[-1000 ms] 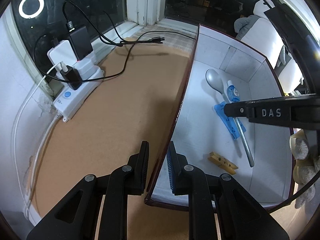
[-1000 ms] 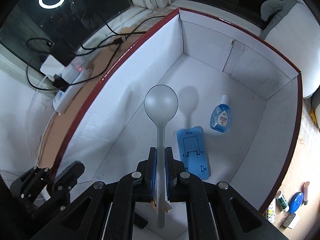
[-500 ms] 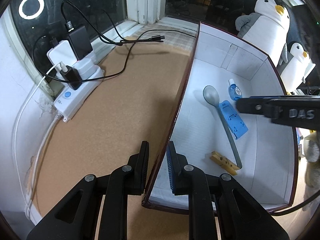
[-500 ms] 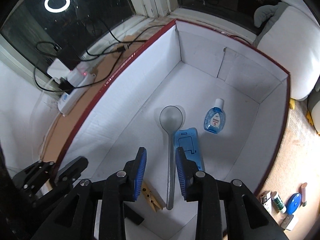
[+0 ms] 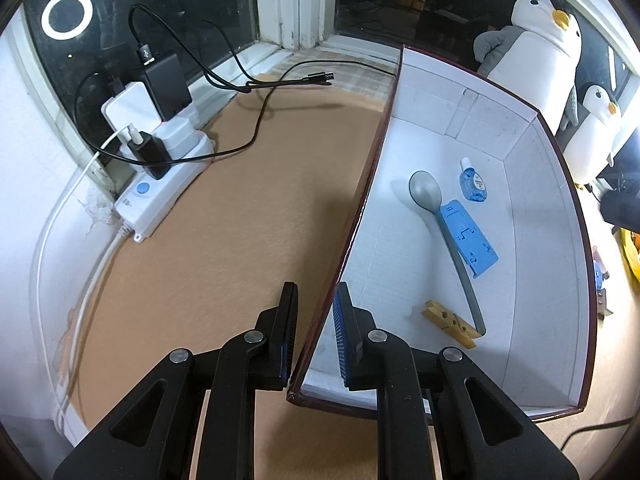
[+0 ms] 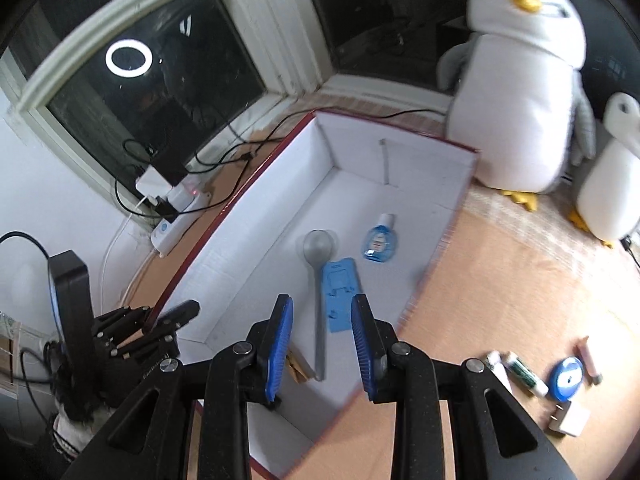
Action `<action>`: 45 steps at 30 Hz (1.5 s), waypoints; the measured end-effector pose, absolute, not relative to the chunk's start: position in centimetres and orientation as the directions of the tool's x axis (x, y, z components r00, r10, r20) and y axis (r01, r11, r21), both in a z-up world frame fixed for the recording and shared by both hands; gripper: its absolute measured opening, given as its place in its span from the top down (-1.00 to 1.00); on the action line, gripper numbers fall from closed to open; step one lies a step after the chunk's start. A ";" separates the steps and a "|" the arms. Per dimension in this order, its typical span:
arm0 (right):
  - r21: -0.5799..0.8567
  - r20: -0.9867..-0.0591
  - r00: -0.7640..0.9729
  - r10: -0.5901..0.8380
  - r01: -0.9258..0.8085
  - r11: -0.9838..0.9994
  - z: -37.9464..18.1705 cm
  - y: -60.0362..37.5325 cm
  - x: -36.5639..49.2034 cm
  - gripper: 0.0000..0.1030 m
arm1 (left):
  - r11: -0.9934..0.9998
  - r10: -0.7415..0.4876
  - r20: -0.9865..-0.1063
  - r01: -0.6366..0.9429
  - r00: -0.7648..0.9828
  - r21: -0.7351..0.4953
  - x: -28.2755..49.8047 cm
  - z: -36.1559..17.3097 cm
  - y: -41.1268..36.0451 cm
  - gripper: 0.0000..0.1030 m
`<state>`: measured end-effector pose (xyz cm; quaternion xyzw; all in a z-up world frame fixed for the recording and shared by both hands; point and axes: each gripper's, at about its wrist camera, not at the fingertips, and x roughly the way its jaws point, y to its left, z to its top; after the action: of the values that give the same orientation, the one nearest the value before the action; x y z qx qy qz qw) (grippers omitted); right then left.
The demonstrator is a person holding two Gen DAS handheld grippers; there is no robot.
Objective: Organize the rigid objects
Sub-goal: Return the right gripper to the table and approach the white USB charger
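Landmark: the white box with a dark red rim, open on the brown tabletop.
In the box: a grey spoon, a blue flat piece touching its handle, a small blue bottle toward the far wall, and a wooden clothespin at the spoon's handle end.
Outside the box: near its right side lie a green tube, a round blue item, a white plug and a few small things too blurred to name.
Progress: I judge it partly done; those loose pieces remain.
Left gripper: pinches the box's near left wall.
Right gripper: spread and empty above the box.
Change: a second ago the right gripper clamped the spoon's handle over the box floor; its jaws have since opened, the spoon now lies flat, and the view is higher and wider.
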<state>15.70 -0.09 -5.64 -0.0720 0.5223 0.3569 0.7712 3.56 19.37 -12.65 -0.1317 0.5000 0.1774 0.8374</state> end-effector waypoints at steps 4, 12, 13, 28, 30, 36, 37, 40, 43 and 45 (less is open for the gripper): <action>0.250 -0.845 0.247 0.473 -0.600 0.760 -5.0 -3.7 15.4 0.42 | 0.903 0.174 -0.884 -0.429 0.435 -0.033 3.5 -12.6 19.2 0.69; 0.226 -0.845 0.318 0.430 -0.516 0.826 -5.9 -11.5 14.8 0.32 | 0.900 0.187 -0.884 -0.435 0.429 -0.021 3.3 -12.3 19.0 0.69; 0.220 -0.847 0.324 0.422 -0.510 0.832 -6.1 -12.3 14.7 0.26 | 0.900 0.188 -0.884 -0.435 0.429 -0.019 3.3 -12.2 19.0 0.69; 0.159 -0.861 0.398 0.318 -0.383 0.910 -8.9 -22.2 13.2 0.16 | 0.898 0.198 -0.882 -0.440 0.427 -0.012 2.9 -11.8 18.7 0.68; 0.149 -0.857 0.410 0.312 -0.382 0.912 -9.0 -22.6 13.0 0.16 | 0.898 0.198 -0.882 -0.440 0.428 -0.012 2.9 -11.8 18.7 0.68; 0.144 -0.848 0.426 0.314 -0.385 0.911 -9.1 -23.7 12.8 0.15 | 0.898 0.199 -0.882 -0.439 0.428 -0.010 2.7 -11.7 18.5 0.68; 0.145 -0.849 0.425 0.314 -0.384 0.912 -9.1 -23.9 12.7 0.13 | 0.898 0.199 -0.882 -0.439 0.428 -0.010 2.7 -11.6 18.5 0.68; 0.132 -0.849 0.436 0.299 -0.372 0.919 -9.2 -24.9 12.6 0.01 | 0.898 0.200 -0.882 -0.440 0.428 -0.010 2.7 -11.6 18.5 0.68; 0.124 -0.858 0.432 0.277 -0.348 0.929 -9.6 -26.5 12.5 0.00 | 0.897 0.200 -0.881 -0.441 0.429 -0.010 2.6 -11.4 18.3 0.64; 0.125 -0.872 0.413 0.264 -0.334 0.934 -10.1 -27.4 12.5 0.00 | 0.899 0.197 -0.882 -0.438 0.428 -0.012 2.6 -11.4 18.2 0.52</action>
<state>12.49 -27.45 -10.10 -0.0341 0.5120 0.1778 0.8397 2.61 18.21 -11.38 -0.1205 0.5000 0.1898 0.8364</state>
